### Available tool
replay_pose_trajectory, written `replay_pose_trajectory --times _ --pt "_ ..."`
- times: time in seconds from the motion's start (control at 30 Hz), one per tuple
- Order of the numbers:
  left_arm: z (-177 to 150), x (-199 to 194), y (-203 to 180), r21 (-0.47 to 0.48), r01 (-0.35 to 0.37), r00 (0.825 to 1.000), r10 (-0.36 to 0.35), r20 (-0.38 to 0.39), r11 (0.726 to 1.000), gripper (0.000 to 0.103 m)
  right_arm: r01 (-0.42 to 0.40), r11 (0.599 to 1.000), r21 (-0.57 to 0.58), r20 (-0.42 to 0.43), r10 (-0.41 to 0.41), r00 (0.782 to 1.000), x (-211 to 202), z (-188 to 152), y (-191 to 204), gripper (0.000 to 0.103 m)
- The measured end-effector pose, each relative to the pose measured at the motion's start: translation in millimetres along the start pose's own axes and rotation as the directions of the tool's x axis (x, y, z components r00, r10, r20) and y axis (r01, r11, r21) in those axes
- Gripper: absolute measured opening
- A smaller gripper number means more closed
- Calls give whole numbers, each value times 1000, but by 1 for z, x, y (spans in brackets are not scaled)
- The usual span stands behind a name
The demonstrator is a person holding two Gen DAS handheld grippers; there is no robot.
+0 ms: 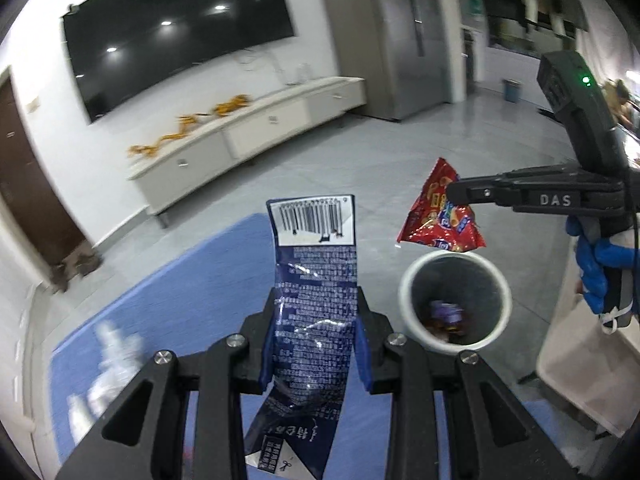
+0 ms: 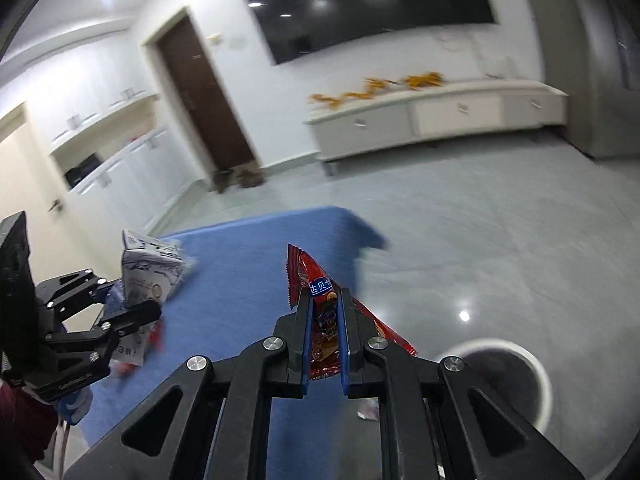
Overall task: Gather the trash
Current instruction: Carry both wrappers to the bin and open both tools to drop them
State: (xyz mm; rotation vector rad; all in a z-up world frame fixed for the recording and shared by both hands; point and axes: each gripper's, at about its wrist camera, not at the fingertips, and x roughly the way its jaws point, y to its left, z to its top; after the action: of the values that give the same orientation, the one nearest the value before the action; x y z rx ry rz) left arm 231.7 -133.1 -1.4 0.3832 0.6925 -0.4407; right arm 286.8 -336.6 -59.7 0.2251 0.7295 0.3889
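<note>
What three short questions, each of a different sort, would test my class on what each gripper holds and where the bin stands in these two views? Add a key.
1. True or false: the right gripper holds a red wrapper.
2. What does the left gripper hold? A) a blue wrapper B) a cup C) nothing
3. Fill in: in the left wrist view, the red wrapper hangs above the open ____.

Key: 1 true. 2 A, the blue wrapper. 3 bin, with trash already inside.

A blue-covered table stands on grey floor, white-rimmed bin beside it.
</note>
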Motion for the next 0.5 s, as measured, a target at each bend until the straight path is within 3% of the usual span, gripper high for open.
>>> replay_pose_trajectory --times 0.23,0.37,0.5 --pt "25 63 -69 23 133 989 -131 -73 991 30 119 984 131 -71 -110 991 1 -31 -93 11" --pt "38 111 -90 -96 248 955 -260 -142 964 30 164 968 192 -126 -141 982 22 -45 -127 13" --pt "48 153 -99 -197 312 923 -345 -169 930 31 212 945 249 -181 -170 969 42 -59 -161 15"
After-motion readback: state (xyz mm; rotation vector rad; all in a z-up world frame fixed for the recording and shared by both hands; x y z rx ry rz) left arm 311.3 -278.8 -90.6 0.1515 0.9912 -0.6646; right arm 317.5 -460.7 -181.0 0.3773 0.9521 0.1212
